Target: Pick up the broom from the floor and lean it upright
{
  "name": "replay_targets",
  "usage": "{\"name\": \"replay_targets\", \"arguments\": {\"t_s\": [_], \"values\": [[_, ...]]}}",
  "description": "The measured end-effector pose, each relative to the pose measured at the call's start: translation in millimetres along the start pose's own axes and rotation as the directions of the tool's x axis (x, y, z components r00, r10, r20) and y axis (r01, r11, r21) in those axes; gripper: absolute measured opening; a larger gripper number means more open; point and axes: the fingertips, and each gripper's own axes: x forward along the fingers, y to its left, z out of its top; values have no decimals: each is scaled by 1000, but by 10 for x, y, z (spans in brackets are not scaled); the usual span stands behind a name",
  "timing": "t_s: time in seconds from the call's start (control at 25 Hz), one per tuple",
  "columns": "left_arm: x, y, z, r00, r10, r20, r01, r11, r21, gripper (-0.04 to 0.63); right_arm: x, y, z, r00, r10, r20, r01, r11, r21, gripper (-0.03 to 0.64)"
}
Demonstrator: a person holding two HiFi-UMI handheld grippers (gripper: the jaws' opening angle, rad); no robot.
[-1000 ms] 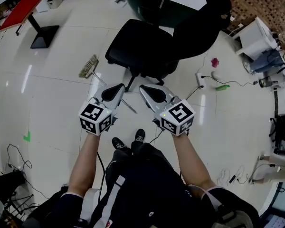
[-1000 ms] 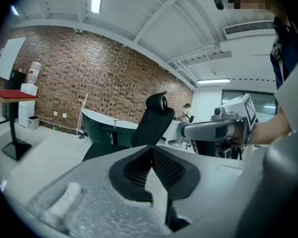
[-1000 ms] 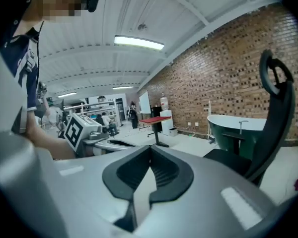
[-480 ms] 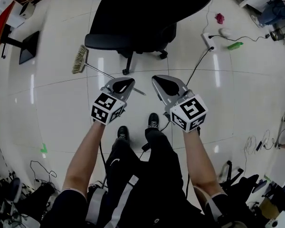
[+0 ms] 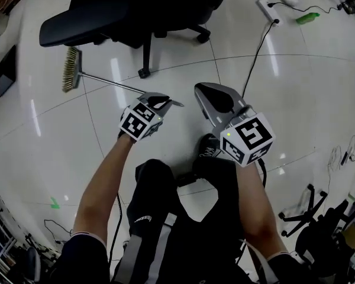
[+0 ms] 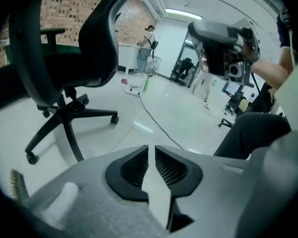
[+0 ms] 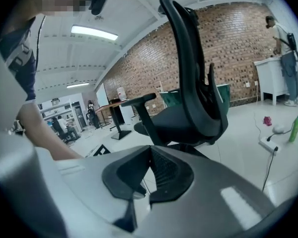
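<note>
Broom: the tan-bristled broom with a thin silvery handle (image 5: 115, 84) lies flat on the glossy white tile floor (image 5: 59, 147), not yet lifted. Its brush head points toward the head view's left. The handle slants rightward, and its free end lies just beside the left gripper.
Left gripper: the grey two-jaw left gripper (image 5: 164, 102) is pitched down at the handle's end. Its jaws have just been opening and now stand a narrow slit apart, with only floor between them. It holds nothing.
Why so: my read is that it sits low and cracked open to take the handle near its tip, the easiest part to raise.
Right gripper: the grey right gripper (image 5: 204, 92) is alongside, near the handle end but apart from it. Its jaw tips meet with nothing gripped. It is likely waiting to steady the handle once it is up.
Obstacle: a black wheeled office chair (image 5: 136, 10) stands just beyond the broom, with one caster near mid-handle. It could snag the upward swing.
Containers: one green bottle (image 5: 307, 18) lies far right on the floor, near a white power strip (image 5: 267, 7). Its contents can't be told.
Stage: reach under way, grasp not made.
</note>
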Motion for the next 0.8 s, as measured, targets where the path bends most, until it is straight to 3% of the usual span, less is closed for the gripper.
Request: {"name": "replay_targets", "arguments": {"t_s": [0.12, 0.28, 0.44, 0.64, 0.8], "values": [[473, 222, -460, 999, -20, -38, 21, 999, 27, 61, 266, -227, -431, 998, -59, 3, 58, 998, 37, 3], [1095, 396, -1039, 989, -53, -136, 71, 988, 134, 98, 407, -467, -997, 993, -117, 8, 116, 989, 93, 3], [1638, 490, -1565, 969, -99, -227, 149, 965, 216, 133, 447, -661, -1442, 984, -176, 10, 173, 976, 130, 3], [2058, 603, -2003, 940, -131, -316, 220, 938, 267, 159, 491, -852, -1888, 970, -243, 2, 240, 958, 158, 3], [2240, 632, -2236, 908, -138, -395, 287, 893, 346, 175, 527, -957, -2086, 959, -285, 3, 279, 941, 191, 3]]}}
